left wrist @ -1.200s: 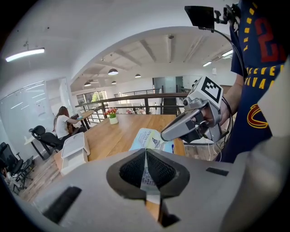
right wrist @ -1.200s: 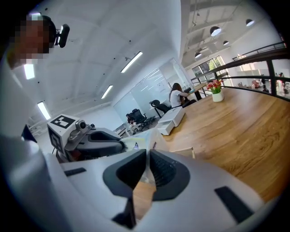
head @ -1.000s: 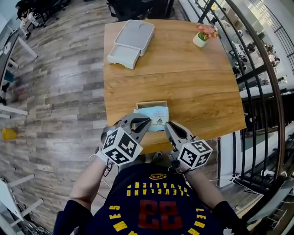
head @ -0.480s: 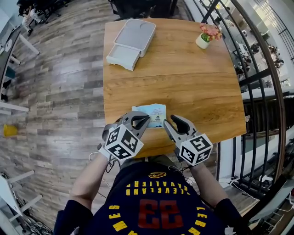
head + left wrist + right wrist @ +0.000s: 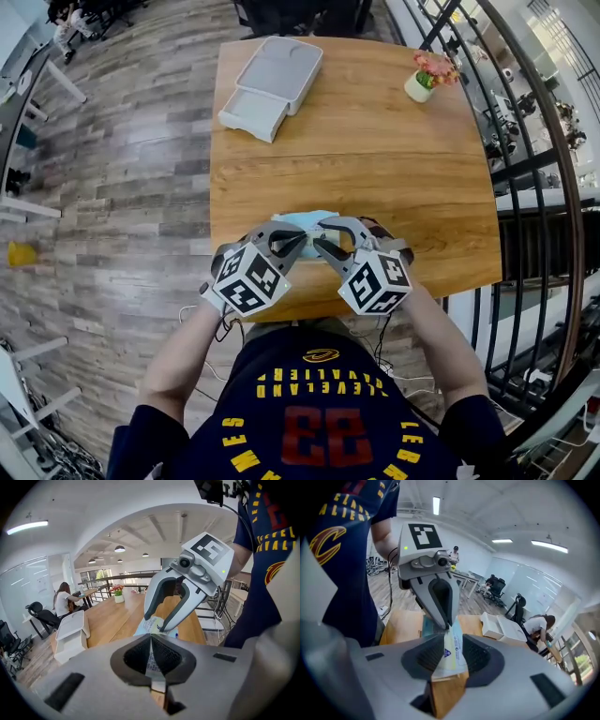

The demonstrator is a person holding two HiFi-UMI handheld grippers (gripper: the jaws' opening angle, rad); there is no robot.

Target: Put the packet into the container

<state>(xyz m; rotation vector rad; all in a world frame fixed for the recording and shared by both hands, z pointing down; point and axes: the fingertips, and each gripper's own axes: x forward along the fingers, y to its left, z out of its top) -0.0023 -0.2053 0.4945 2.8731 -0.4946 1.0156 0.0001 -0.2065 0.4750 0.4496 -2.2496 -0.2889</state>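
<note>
Left gripper (image 5: 298,246), over the near edge of the desk (image 5: 375,159), has its jaws pressed together on a thin edge of the packet (image 5: 302,223). This pinch alone seems to keep the packet off the wood. Gripping the flat seam rather than the fuller body probably keeps the packet from slipping or bulging out.

Beyond it, at the desk's far left corner, sits the white container (image 5: 274,77), well apart from both hands. The packet has not gone in yet, and the carry across the desk looks like the bulk of the work left.

The packet hangs between the two tools, light blue and pale yellow, standing edge-on in the right gripper view.

Right gripper (image 5: 322,236) faces the left one. Its jaws have just been opening and now stand wide. The packet is between them, but the pads are clear of it. It looks set either to let go or to take a fresh hold.

A small flower pot (image 5: 424,84) stands at the far right corner, out of the way.
</note>
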